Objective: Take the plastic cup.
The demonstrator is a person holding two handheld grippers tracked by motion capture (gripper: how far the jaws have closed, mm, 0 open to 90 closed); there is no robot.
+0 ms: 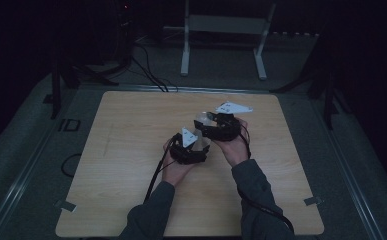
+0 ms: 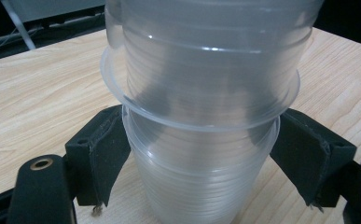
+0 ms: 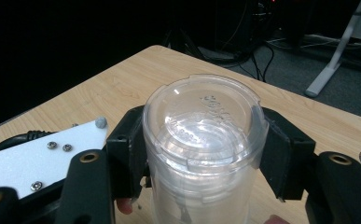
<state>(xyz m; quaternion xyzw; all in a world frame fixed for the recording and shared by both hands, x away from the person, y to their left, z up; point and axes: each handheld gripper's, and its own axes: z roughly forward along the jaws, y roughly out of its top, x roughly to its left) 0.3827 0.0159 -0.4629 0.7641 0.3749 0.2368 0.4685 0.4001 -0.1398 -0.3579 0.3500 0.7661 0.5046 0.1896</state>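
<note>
Above the wooden tabletop [image 1: 131,150], the left hand-held gripper [image 2: 201,163] clamps the lower clear cup [image 2: 201,186] of a nested stack; the right hand-held gripper [image 3: 201,154] pinches the upper cup [image 3: 204,135] near its base; separation seems underway; next, likely a straight, steady pull apart

Left gripper [image 1: 197,145] and right gripper [image 1: 208,125] on clear cups [image 1: 201,131], mid-table [image 1: 131,150].
</note>
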